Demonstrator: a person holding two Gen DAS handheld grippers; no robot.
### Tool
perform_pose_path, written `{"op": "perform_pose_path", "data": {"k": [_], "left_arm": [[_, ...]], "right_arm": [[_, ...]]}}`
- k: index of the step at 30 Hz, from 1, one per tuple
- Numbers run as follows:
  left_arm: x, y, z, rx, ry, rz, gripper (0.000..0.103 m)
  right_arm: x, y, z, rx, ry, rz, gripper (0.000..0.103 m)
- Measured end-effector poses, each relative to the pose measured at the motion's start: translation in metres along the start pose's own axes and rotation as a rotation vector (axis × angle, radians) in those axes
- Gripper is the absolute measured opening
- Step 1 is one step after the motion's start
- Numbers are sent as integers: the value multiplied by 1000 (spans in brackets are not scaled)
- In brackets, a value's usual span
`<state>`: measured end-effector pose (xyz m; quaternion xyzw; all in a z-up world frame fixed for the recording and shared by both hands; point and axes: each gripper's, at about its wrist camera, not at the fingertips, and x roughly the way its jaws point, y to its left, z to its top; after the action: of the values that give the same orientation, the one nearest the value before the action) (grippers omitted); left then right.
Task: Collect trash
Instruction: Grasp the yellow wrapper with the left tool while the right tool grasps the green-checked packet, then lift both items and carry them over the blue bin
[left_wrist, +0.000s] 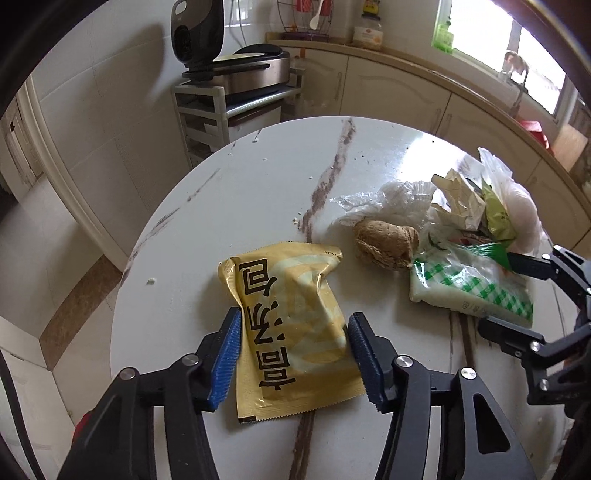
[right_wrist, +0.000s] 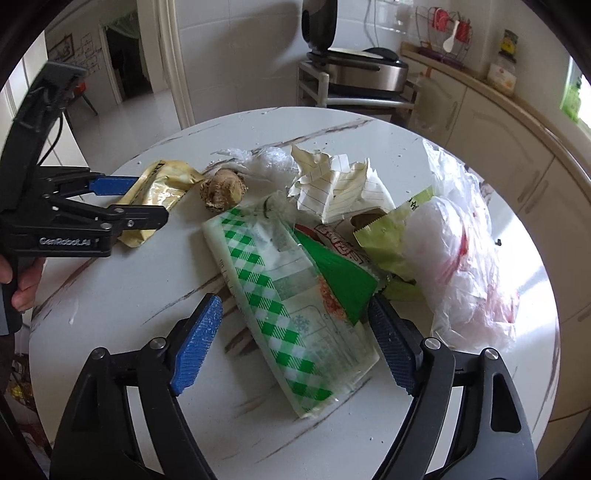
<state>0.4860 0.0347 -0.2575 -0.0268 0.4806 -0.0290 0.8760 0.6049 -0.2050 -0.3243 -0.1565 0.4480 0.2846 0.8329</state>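
Note:
A yellow snack packet (left_wrist: 291, 321) lies on the round white marble table (left_wrist: 258, 177). My left gripper (left_wrist: 293, 356) is open, its blue pads either side of the packet's near half. The same packet (right_wrist: 159, 192) and left gripper (right_wrist: 149, 201) show in the right wrist view. My right gripper (right_wrist: 295, 350) is open around a green-checked plastic wrapper (right_wrist: 288, 295); it also appears in the left wrist view (left_wrist: 496, 295). A brown lump (left_wrist: 384, 242) lies between the packet and the wrapper.
A pile of crumpled lined paper (right_wrist: 340, 184), green wrappers (right_wrist: 388, 236) and a clear plastic bag (right_wrist: 465, 258) lies on the table's right side. A rack with a cooker (left_wrist: 240, 70) and cabinets (left_wrist: 406, 88) stand behind the table.

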Motion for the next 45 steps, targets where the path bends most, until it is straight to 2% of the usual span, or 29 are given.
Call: {"op": "perform_pose_path", "data": {"k": [2,5,7,16,22,27,28,29,30,31,33,36,39,41,45], "left_arm": [[-4,5,-4,-4,-3,-16,49],[-9,10,-9,-20,-11,-29,45],[-13,10,-13,-25,-12,-40,42],[-41,6,-25,-26,-19,-85,37],[-69,-8,-34,-21,-45,-109,36],[-105,-38,-45,28,-85,-146,35],[-111,-46,-47,38,-93,-158,35],[-117,-54,-49,49,-99,-167,35],[-124,-63,-51,61,-106,-174,35],[-129,-72,-53,74,-111,-183,35],[-135,-91,-57,102,-109,-202,35],[-135,-109,-63,118,-91,-207,35],[-131,-121,-70,120,-67,-211,36],[-128,-128,-74,124,-53,-203,35],[-121,-138,-72,123,-33,-192,36]], "right_arm": [[8,2,2,-4,16,4,83],[5,2,0,18,-9,34,74],[1,3,-6,32,-21,59,73],[-37,1,-33,100,-88,73,65],[-64,-8,-55,167,-127,71,61],[-93,-17,-77,219,-168,67,54],[-101,-19,-83,233,-184,68,51],[-108,-21,-89,245,-194,71,38],[-113,-24,-94,255,-196,90,14],[-118,-28,-98,270,-207,97,9],[-121,-31,-108,279,-176,53,9],[-121,-38,-123,305,-160,93,8],[-124,-39,-130,315,-164,63,9],[-120,-38,-131,318,-146,36,14],[-107,-34,-131,314,-132,46,17]]}}
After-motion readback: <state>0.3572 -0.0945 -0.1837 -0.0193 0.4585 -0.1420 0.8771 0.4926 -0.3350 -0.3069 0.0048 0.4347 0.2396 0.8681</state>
